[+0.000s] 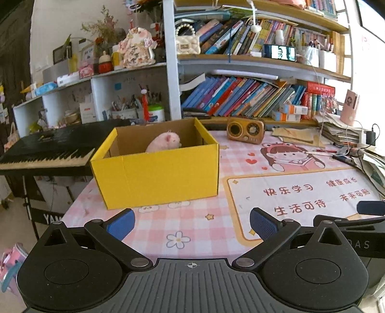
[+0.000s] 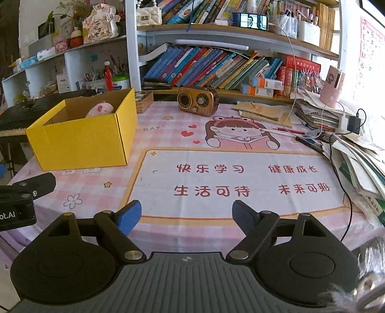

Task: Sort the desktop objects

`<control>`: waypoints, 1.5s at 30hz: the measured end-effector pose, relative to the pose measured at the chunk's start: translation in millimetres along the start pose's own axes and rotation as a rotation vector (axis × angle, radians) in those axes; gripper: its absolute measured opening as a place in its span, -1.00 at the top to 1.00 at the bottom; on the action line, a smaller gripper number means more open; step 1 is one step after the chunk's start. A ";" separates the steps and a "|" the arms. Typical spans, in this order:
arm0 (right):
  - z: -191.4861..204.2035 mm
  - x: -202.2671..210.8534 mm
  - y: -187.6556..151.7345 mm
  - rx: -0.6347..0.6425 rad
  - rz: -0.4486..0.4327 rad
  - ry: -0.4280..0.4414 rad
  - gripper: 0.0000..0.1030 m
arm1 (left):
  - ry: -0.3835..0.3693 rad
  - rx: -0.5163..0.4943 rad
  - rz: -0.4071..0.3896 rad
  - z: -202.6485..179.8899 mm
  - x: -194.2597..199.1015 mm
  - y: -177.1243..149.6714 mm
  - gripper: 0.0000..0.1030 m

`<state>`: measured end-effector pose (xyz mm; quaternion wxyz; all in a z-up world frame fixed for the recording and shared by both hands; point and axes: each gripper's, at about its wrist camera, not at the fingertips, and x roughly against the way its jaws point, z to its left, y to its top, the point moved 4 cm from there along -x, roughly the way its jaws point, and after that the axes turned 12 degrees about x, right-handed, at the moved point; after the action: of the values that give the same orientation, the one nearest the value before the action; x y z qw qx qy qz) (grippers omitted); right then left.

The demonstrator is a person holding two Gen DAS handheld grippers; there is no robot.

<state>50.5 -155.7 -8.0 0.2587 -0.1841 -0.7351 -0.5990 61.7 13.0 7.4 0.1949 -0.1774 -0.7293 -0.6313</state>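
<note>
The box (image 2: 79,134) stands at the desk's (image 2: 216,240) left edge, with the plush toy (image 2: 99,109) inside it toward the back. The radio (image 2: 197,101) sits at the back edge, right of the box, under the shelf of books (image 2: 211,67). Paper stacks (image 2: 356,149) line the right edge, and a keyboard (image 1: 45,150) stands off the left edge beside the box.

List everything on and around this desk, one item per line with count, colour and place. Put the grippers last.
box: 1, yellow, left part of the desk, open top
plush pig: 1, pink, inside the box
radio: 1, brown and gold, back of the desk by the shelf
desk mat: 1, pink check with cartoon girl and red characters, covers the desk
keyboard: 1, black, left of the desk
paper stack: 1, mixed whites, right edge
phone: 1, screen lit, upper shelf
books: many, mostly blue, shelf
left gripper: 1, black with blue pads, open, empty
right gripper: 1, same, open, empty
</note>
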 end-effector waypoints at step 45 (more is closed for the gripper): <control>-5.0 -1.0 -12.7 -0.019 0.055 0.014 -0.81 | 0.031 -0.015 0.097 -7.8 -2.3 -16.3 -1.00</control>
<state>44.7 -163.4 -17.9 0.2783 -0.2026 -0.7222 -0.5999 55.9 3.0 -6.6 0.2351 -0.2044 -0.7120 -0.6292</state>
